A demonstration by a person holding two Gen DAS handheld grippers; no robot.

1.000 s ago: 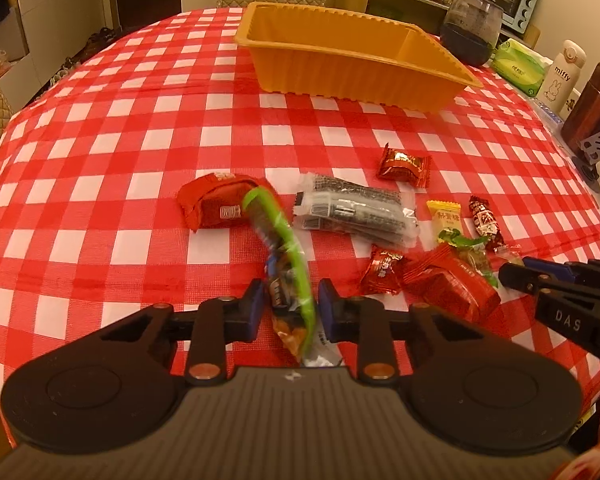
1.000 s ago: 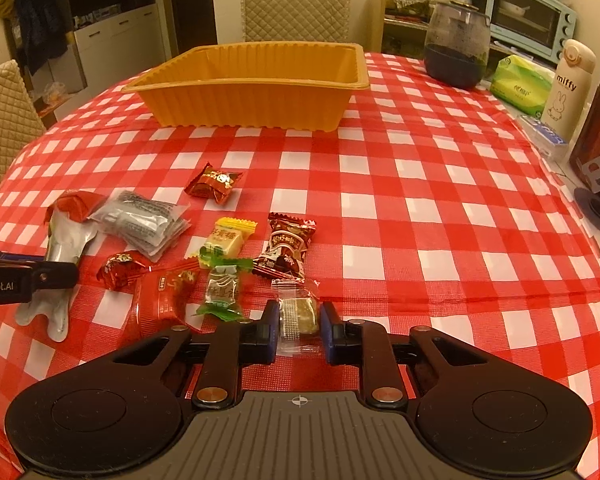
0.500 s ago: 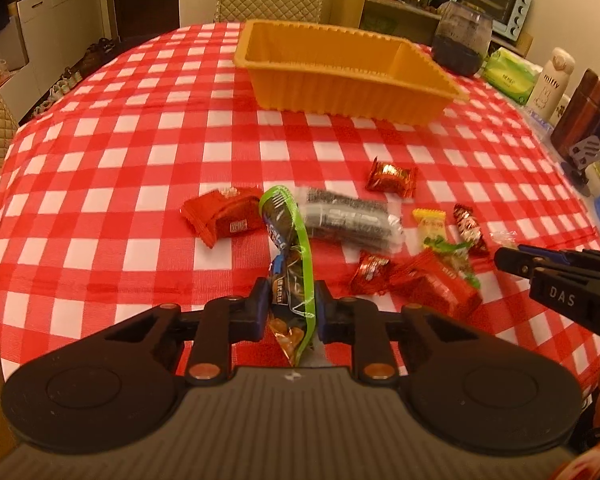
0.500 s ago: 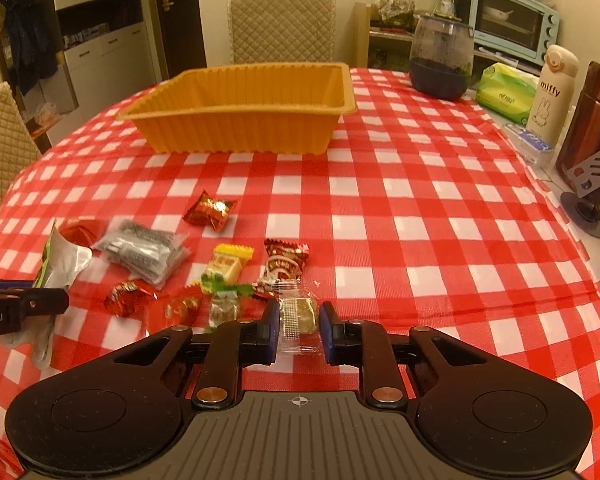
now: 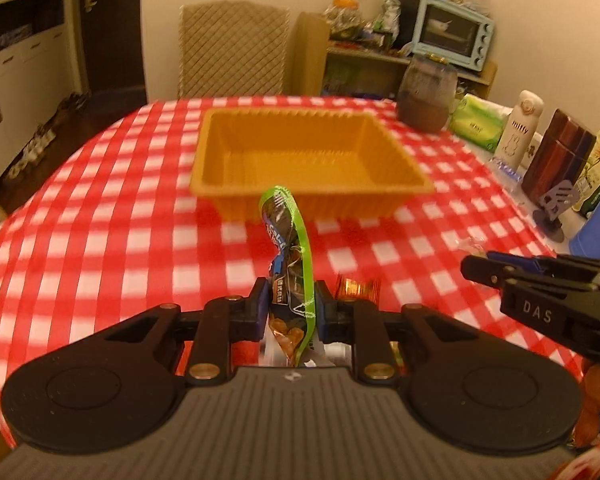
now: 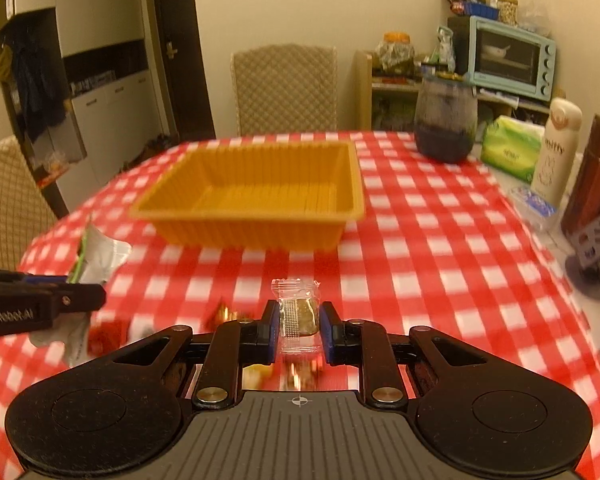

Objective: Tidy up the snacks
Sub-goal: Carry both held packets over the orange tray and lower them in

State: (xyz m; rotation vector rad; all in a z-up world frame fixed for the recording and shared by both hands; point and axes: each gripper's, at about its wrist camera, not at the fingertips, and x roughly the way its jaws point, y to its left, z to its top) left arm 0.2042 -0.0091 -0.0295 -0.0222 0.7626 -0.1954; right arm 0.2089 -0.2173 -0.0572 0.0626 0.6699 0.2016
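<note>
Snacks [image 6: 228, 316] behind right gripper [image 6: 299, 322] blurred, mostly hidden; tablecloth [image 5: 100, 240] blurred.

Both tongs are built of black linkage arms joined by brass-coloured screws. Blue pads [image 5: 260, 304] are fitted inside the fingers. White "DAS" lettering is printed on the right tongs [image 5: 540, 304].

A long shiny snack packet with a green edge [image 5: 290, 256] stands up, pinched at its lower part. A small see-through wrapped sweet [image 6: 299, 312] is pinched too. The orange plastic tray [image 5: 308, 168] sits empty on the table.
</note>
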